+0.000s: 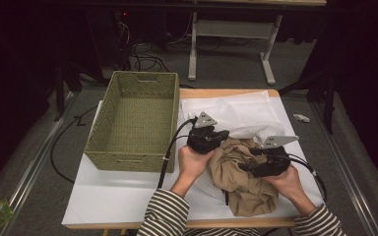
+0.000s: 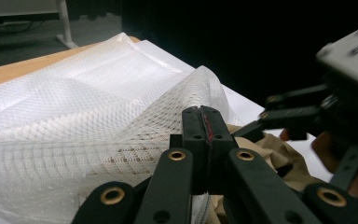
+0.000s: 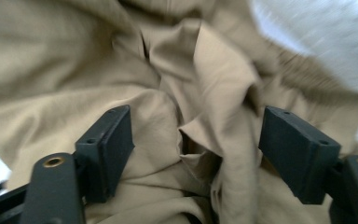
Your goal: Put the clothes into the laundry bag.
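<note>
Woven basket (image 1: 133,123), olive-green, standing on the left part of the counter (image 1: 113,196); its interior shows bare woven floor and walls. To its right lies a white mesh laundry bag (image 1: 236,115), flattened over the counter's far right portion, with one edge lifted. A tan garment (image 1: 241,177), crumpled, lies at the bag's near edge, partly under the mesh in the left gripper view, the rest heaped on the counter in front of the person.

Left gripper (image 1: 220,134): jaws fully closed, pads pressed flat together; in the left gripper view a fold of the mesh bag (image 2: 98,116) is pinched between them and drawn up into a ridge.

Right gripper (image 1: 248,168): jaws spread wide, held just above the garment (image 3: 177,93). The cloth bunches in the gap between the two pads, yet neither pad presses on it; nothing is gripped.
</note>
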A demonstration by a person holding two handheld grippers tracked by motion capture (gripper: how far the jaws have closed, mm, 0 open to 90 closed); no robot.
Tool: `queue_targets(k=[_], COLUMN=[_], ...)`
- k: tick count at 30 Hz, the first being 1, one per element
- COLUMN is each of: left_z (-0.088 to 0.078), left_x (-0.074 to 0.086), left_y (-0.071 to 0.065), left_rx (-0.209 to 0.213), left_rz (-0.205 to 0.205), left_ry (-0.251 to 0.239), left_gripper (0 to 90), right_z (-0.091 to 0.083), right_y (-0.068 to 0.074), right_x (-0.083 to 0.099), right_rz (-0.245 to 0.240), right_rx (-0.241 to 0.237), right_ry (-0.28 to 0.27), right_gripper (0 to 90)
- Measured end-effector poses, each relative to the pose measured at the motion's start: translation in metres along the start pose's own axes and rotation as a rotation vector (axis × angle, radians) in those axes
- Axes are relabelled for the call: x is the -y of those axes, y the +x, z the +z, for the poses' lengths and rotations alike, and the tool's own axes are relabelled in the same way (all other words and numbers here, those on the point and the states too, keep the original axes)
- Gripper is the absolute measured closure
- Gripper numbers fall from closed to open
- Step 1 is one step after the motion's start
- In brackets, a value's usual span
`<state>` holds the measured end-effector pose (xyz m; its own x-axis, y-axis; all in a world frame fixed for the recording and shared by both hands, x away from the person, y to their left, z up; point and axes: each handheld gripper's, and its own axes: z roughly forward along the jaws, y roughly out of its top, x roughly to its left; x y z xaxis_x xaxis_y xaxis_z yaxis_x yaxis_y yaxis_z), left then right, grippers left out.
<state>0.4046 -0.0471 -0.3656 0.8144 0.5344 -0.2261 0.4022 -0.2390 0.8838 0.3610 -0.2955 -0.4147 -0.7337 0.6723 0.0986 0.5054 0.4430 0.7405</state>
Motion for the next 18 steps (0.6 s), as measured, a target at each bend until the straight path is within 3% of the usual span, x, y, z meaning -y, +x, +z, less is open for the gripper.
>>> queue_targets(k=[4, 8, 9, 13, 16, 18], left_z=[0.000, -0.003, -0.003, -0.003, -0.003, -0.004], left_x=[0.000, -0.002, -0.003, -0.003, -0.003, -0.002], left_y=[-0.001, -0.003, -0.004, -0.004, -0.005, -0.006], left_rx=[0.004, 0.008, 0.009, 0.014, 0.021, 0.024], left_rz=[0.002, 0.011, 0.012, 0.010, 0.011, 0.013], left_ry=[-0.007, -0.015, -0.018, -0.015, -0.014, -0.012], left_gripper=[90.0, 90.0, 90.0, 90.0, 90.0, 90.0], right_z=[0.017, 0.031, 0.034, 0.043, 0.047, 0.044], right_y=[-0.004, -0.008, -0.007, -0.005, -0.004, -0.006], right_x=[-0.001, 0.000, 0.000, 0.001, 0.001, 0.000], right_rz=[0.012, 0.004, 0.011, -0.033, -0.068, -0.062], right_rx=[-0.004, -0.023, -0.038, -0.083, -0.055, -0.045], right_ry=[0.040, 0.072, 0.084, 0.110, 0.113, 0.110], right_gripper=[20.8, 28.4, 32.5, 56.2, 77.7, 81.6])
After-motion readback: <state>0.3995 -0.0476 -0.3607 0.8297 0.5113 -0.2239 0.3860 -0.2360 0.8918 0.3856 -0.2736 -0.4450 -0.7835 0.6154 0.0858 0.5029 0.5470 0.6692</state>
